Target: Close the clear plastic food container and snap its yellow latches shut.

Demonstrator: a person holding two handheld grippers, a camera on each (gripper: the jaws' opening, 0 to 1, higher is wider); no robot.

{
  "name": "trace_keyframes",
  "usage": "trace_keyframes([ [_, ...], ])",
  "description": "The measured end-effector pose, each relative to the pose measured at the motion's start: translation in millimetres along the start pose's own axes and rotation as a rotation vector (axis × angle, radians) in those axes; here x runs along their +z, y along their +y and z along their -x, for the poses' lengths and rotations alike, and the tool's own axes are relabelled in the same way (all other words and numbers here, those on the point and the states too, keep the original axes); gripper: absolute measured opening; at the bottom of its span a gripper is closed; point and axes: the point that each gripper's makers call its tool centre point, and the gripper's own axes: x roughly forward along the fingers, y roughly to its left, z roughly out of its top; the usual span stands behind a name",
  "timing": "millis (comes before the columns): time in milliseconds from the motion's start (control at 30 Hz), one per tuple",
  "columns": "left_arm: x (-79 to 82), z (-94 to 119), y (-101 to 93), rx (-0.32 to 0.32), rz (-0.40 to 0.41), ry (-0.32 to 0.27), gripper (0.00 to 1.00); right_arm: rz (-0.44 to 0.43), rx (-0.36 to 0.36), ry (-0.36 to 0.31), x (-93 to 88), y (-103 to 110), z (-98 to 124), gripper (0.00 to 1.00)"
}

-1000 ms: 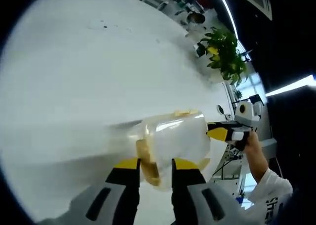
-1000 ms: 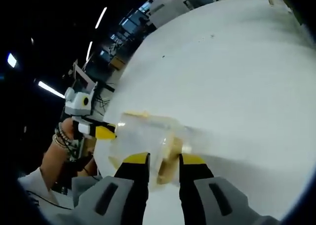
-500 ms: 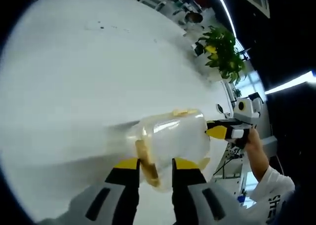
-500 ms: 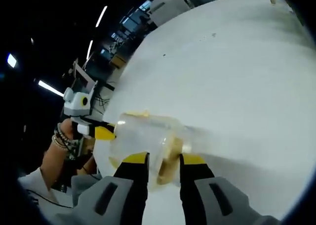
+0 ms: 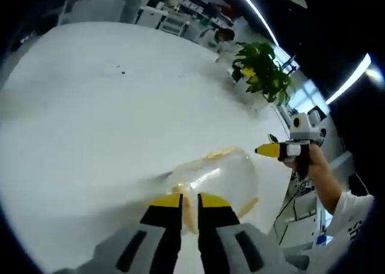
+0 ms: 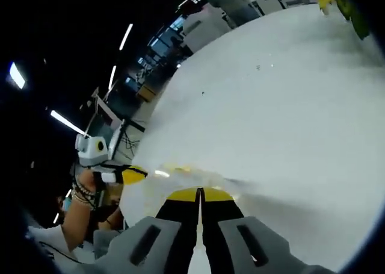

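Table [image 5: 90, 123]: white, broad, round-edged; carries the container near one edge. A few dark specks lie on the bare surface far from the container.

Container [image 5: 219, 177]: clear plastic, sitting on the table close to its edge, between the two grippers. Yellow latch pieces show along its sides; in the left gripper view one latch [image 5: 187, 211] sits at the near side, just between the jaws. Whether the lid is fully seated cannot be told. In the right gripper view the container [image 6: 180, 180] appears blurred, directly beyond the jaw tips.

Left gripper [image 5: 190, 200]: yellow-tipped black jaws drawn close, a thin gap between them, the near latch in that gap; whether they pinch it cannot be told. From the right gripper view it [image 6: 129, 175] appears at the container's far side, held by a hand [image 6: 84, 193] with a beaded bracelet.

Right gripper [image 6: 200, 194]: jaws pressed together, tips touching, nothing visible between them. From the left gripper view it [image 5: 271, 149] hangs just beyond the container's far side, apart from it.

Plant [image 5: 258, 72]: green, leafy, beyond the table's far edge.
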Motion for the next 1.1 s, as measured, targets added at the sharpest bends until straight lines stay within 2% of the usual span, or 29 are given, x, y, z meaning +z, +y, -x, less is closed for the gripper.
trace_keyframes([
  [67,-0.8,-7.4,-20.4,-0.077,0.027,-0.030,0.00,0.013,0.001,0.023,-3.0,5.8,-11.4,0.00],
  [167,-12.3,-21.8,-43.5,-0.175,0.098,-0.029,0.00,0.054,0.007,0.076,-15.4,12.8,-28.6,0.00],
  [233,-19.5,-30.7,-48.0,-0.186,0.106,-0.023,0.00,0.068,0.026,0.107,-24.2,19.9,-40.8,0.00],
  [333,-30.9,-44.6,-54.9,-0.213,0.164,-0.005,0.00,0.063,0.032,0.130,-32.0,24.9,-55.9,0.00],
  [467,-38.4,-49.3,-64.1,-0.257,0.193,0.011,0.00,0.089,0.037,0.181,-41.4,28.1,-67.9,0.00],
  [600,-46.6,-47.0,-69.7,-0.290,0.227,0.023,0.00,0.095,0.037,0.186,-34.2,28.9,-74.6,0.00],
  [767,-59.1,-45.2,-71.7,-0.295,0.256,0.033,0.00,0.120,0.008,0.163,-14.6,25.8,-79.4,0.00],
  [867,-64.1,-45.4,-74.9,-0.308,0.260,0.033,0.00,0.115,0.000,0.128,1.5,26.1,-85.2,0.00],
  [1100,-67.5,-44.3,-77.1,-0.316,0.275,0.030,0.00,0.125,-0.041,0.131,9.1,14.7,-94.7,0.00],
])
